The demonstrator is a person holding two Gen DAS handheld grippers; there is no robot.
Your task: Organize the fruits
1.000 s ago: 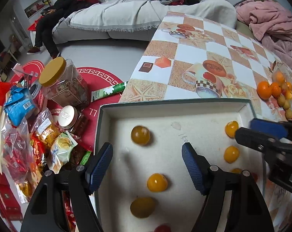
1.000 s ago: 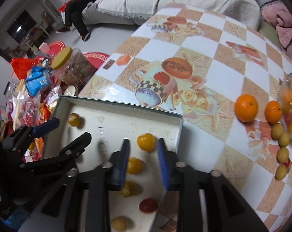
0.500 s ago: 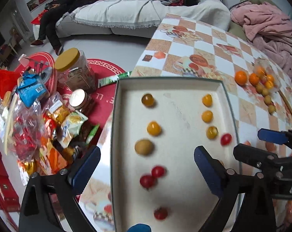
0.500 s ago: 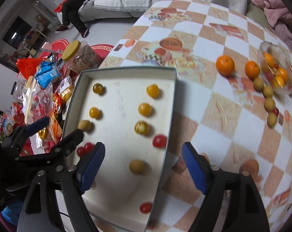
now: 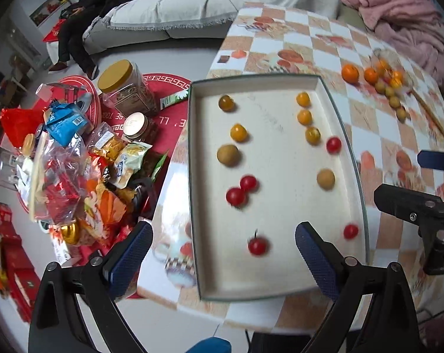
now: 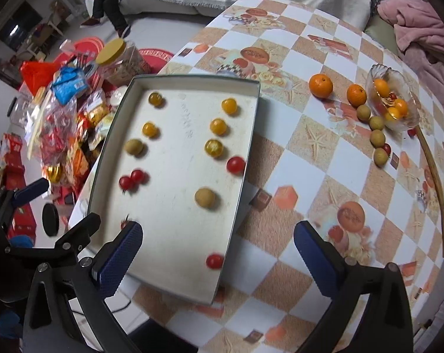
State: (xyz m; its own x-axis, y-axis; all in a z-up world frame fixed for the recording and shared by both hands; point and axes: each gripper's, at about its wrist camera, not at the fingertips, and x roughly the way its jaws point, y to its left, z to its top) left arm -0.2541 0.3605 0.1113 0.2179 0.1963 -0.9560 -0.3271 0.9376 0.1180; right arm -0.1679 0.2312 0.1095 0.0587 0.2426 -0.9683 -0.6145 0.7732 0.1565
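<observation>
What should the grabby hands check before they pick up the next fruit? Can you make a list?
1. Left gripper holds nothing: ok, wide open over the white tray.
2. Right gripper holds nothing: ok, its jaws are opening with no fruit between them.
3. Fruits in the tray sit in two columns: ok, though the red tomato lies close to the right wall.
4. Fruits still waiting outside: ok to see, two oranges and the brown fruits lie on the table.
5. Glass bowl upright: cannot tell, it looks tipped.
6. Grippers apart from each other: ok.
</observation>
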